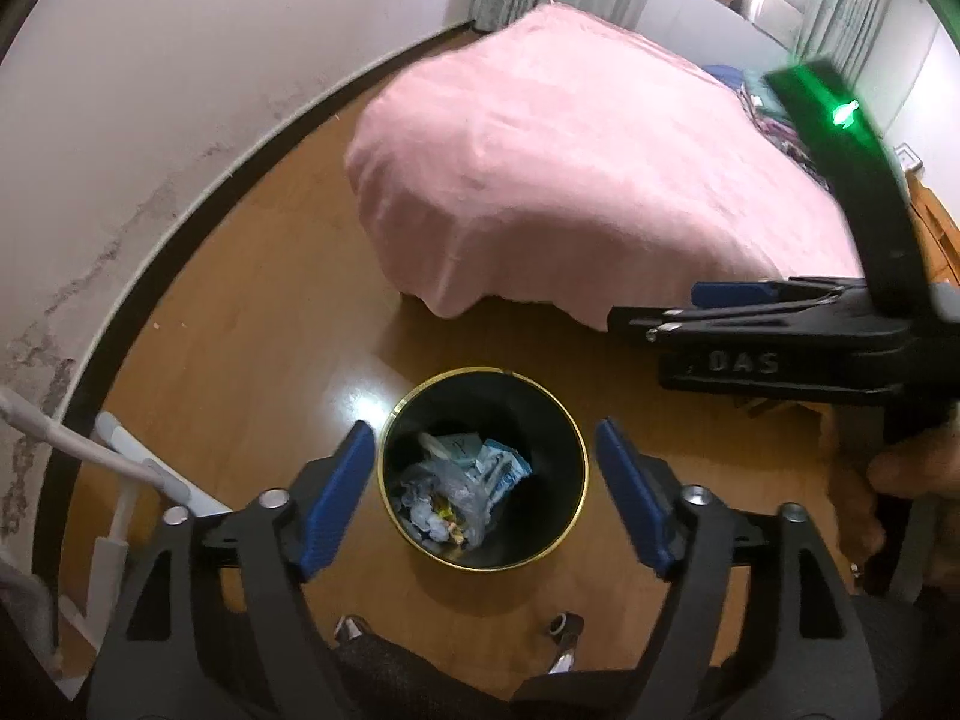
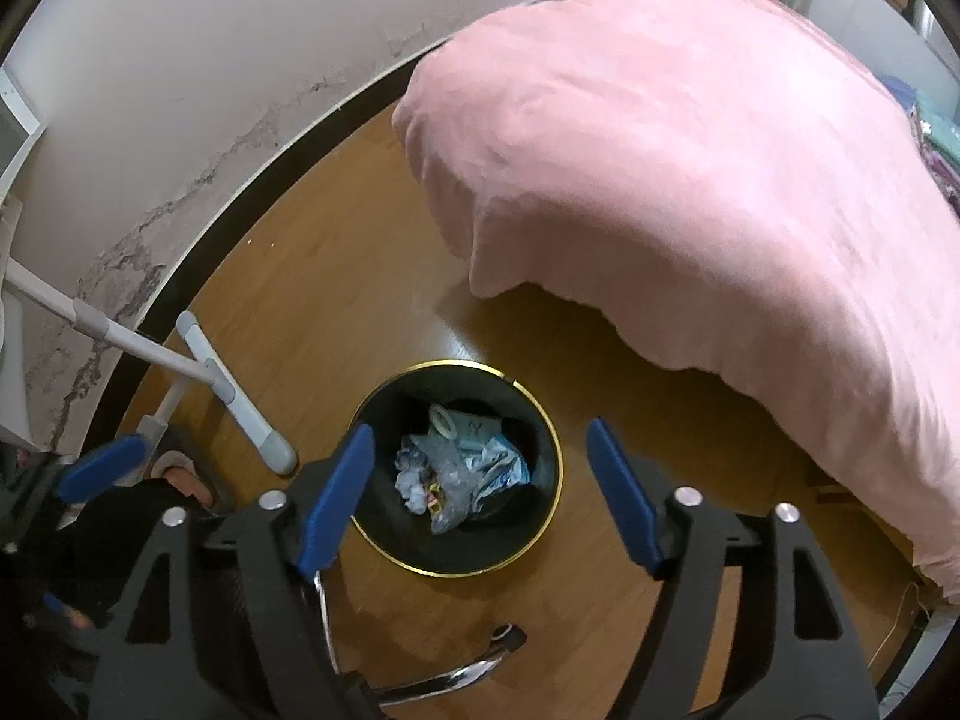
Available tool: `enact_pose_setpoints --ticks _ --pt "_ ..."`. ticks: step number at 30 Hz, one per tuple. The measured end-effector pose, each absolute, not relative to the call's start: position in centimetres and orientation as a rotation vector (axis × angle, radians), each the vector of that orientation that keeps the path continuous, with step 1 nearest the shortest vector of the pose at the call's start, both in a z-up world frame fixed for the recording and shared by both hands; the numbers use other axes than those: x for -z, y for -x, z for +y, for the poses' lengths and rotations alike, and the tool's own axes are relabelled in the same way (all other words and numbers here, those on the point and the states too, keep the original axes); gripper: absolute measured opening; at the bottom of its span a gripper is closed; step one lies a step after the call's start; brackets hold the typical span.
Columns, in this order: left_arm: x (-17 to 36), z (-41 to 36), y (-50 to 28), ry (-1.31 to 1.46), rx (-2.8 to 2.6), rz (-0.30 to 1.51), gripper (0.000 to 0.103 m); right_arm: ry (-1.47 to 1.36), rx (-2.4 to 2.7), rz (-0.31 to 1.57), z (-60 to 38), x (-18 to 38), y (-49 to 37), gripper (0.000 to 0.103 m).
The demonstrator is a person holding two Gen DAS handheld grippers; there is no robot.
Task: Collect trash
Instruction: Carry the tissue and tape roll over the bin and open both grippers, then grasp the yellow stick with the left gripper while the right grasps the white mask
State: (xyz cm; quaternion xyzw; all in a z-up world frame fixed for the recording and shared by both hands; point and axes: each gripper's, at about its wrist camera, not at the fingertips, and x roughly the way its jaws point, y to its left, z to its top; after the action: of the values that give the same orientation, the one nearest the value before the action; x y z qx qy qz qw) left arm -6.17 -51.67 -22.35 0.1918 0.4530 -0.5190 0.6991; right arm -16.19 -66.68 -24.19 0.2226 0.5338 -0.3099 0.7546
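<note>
A round black waste bin with a thin gold rim (image 1: 577, 438) stands on the glossy wooden floor (image 1: 252, 324) near the foot of a bed draped in a pink cover (image 1: 570, 168). Crumpled plastic bags, paper and wrappers (image 1: 462, 483) lie at the bottom of the bin. The left tongs (image 1: 483, 495) hang above it, blue pads spread wide and released, gripping nothing. The right tongs (image 2: 480, 492) are likewise released and empty over the bin.

Left gripper (image 1: 483, 498): black frame, ribbed blue pads, silver pivot screws.
Right gripper (image 2: 480, 495): same build; side view shows raised lettering, green light glowing.
</note>
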Motion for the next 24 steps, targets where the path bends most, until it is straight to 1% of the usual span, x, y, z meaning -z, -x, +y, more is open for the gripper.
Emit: enact_pose_setpoints --ticks 3,5,6,9,13,19,22,24 --pt "19.1 -49.5 5.8 -0.396 1.126 0.945 0.088 -0.431 0.692 1.120 -66.1 22.7 15.7 0.080" --pt "16.4 -47.3 5.4 -0.378 1.096 0.898 0.091 -0.384 0.699 1.078 -65.3 21.2 15.2 0.083" --pt "14.9 -45.7 5.1 -0.377 1.072 0.869 0.091 -0.361 0.699 1.052 -64.8 20.3 14.9 0.086" --pt "11.5 -41.6 4.0 -0.395 1.009 0.804 0.092 -0.319 0.666 0.981 -62.8 17.6 13.5 0.086" --pt "7.4 -32.9 0.3 -0.396 0.859 0.730 0.093 -0.259 0.528 0.885 -58.1 13.5 10.3 0.089" --pt "6.4 -19.5 -7.4 -0.354 0.491 0.755 0.093 -0.200 0.175 0.841 -48.9 9.6 2.5 0.091" --pt "6.8 -13.0 -10.4 -0.268 0.381 0.807 0.093 -0.181 -0.019 0.869 -43.5 8.9 -3.0 0.093" --pt "7.5 -10.2 -11.7 -0.226 0.326 0.833 0.093 -0.163 -0.128 0.898 -40.0 8.9 -6.6 0.093"
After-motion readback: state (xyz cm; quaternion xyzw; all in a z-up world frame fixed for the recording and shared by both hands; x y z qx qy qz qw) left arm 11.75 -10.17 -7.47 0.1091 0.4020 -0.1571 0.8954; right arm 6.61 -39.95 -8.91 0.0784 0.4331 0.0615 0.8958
